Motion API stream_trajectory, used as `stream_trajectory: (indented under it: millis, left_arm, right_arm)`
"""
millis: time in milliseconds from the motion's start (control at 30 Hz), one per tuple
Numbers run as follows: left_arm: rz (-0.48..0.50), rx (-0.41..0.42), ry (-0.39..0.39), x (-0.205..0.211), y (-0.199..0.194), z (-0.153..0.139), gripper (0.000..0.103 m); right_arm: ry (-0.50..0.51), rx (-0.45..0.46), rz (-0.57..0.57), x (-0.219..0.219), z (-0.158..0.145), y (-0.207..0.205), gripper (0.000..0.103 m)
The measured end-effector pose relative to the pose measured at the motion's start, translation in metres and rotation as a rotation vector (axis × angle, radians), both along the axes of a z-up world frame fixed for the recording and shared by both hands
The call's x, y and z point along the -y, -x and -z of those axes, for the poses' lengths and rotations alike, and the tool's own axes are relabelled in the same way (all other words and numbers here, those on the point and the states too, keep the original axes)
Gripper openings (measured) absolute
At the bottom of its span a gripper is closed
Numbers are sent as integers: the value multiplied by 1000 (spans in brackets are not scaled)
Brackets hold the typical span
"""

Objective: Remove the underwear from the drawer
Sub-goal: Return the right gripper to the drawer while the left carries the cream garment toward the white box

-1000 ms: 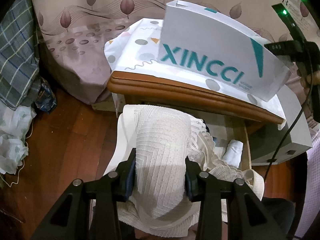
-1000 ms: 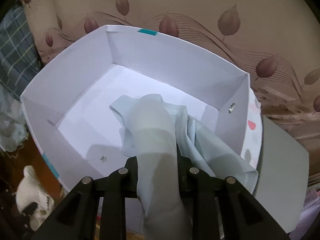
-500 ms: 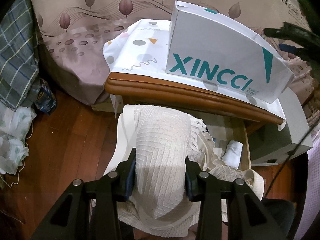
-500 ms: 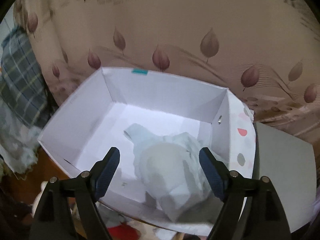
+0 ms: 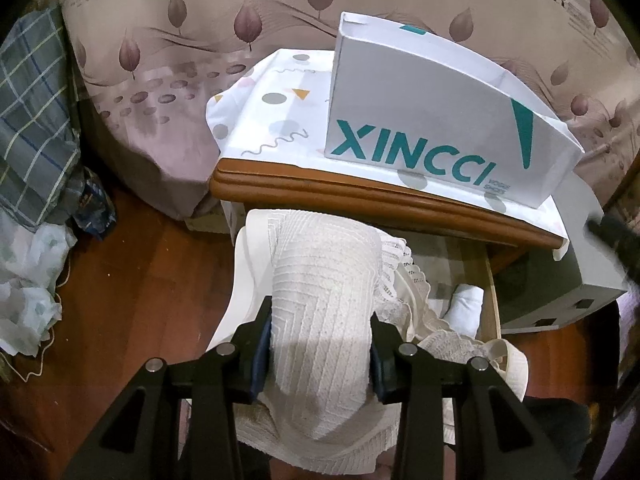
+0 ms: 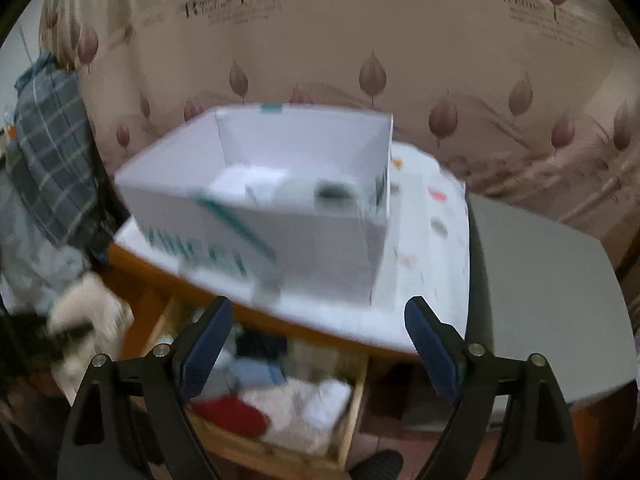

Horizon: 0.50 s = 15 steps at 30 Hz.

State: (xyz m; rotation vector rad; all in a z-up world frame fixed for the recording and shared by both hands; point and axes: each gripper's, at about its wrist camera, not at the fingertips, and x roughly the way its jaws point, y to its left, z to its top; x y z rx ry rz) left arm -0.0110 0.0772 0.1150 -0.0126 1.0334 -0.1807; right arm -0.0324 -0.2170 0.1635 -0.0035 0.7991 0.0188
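My left gripper (image 5: 320, 332) is shut on a cream lace-trimmed underwear (image 5: 320, 280), held up in front of the nightstand over the open drawer (image 5: 490, 292). In the blurred right wrist view my right gripper (image 6: 318, 320) has its jaws opening wide with nothing between them. It hangs over the open drawer (image 6: 352, 400), in front of the white XINCCI box (image 6: 320, 240). A pale blue garment (image 6: 280, 188) lies inside that box. The drawer holds a red garment (image 6: 232, 414) and white garments (image 6: 304, 404). The cream underwear (image 6: 88, 304) shows blurred at the left.
The box (image 5: 420, 120) stands on a patterned cloth (image 5: 276, 120) over the wooden nightstand top (image 5: 360, 196). A grey box (image 5: 576, 264) sits to the right. A leaf-print bed (image 5: 160, 80) lies behind, plaid cloth (image 5: 32, 120) at the left, and wooden floor (image 5: 140, 280) below.
The right gripper opened and let the pale blue garment drop into the box, then drew back until the open drawer came into view. The left gripper kept still with its underwear.
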Motion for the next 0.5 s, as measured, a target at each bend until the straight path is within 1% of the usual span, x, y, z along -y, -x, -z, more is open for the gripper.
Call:
stream_trajectory:
  millis: [100, 233, 367, 500]
  left_arm:
    - [6, 10, -7, 2, 1, -5, 40]
    - [17, 27, -26, 6, 0, -16, 39]
    - [31, 39, -14, 8, -4, -33, 40]
    - [44, 72, 2, 10, -10, -59, 40]
  right_arm:
    - [-3, -62, 2, 1, 34, 11, 86]
    - [-45, -177, 27, 1, 85, 13, 86]
    - [-82, -263, 65, 4, 117, 12, 86]
    - [-67, -299, 55, 1, 134, 18, 86]
